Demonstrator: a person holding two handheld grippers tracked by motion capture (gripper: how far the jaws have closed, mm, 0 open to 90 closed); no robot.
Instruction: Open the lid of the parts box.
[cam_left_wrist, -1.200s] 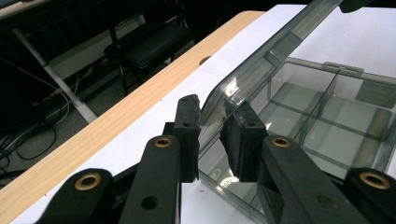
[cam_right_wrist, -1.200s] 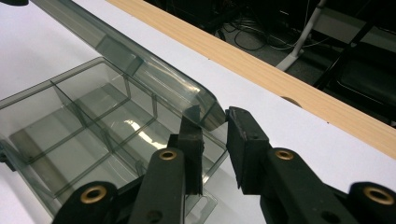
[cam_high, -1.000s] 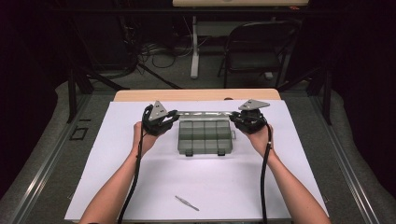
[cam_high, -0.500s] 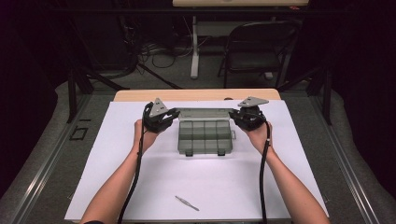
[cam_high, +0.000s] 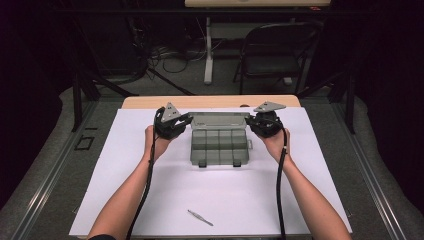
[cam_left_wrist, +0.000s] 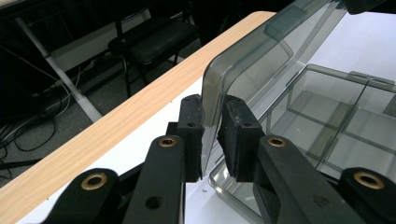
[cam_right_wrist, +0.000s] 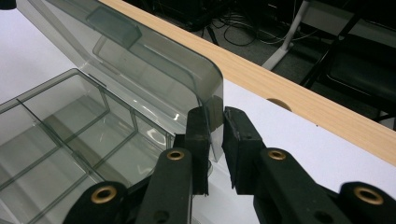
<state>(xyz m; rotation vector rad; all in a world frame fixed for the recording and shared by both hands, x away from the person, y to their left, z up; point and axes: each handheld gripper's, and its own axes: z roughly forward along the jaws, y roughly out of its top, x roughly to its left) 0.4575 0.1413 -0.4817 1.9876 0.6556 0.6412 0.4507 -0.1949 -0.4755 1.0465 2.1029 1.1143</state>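
While you work over the white sheet covering the table, whose wooden edge runs just beyond your grippers, your left gripper and right gripper each pinch a side edge of the raised lid. The compartment box lies open between them; a small tool lies well behind them toward you, a dark folding chair and floor cables beyond

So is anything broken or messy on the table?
Nothing looks broken or spilled. The smoky clear plastic compartment box sits square on the white table cover, its lid raised between the left gripper and the right gripper. One small slim metal tool lies alone at a slant near the front edge.
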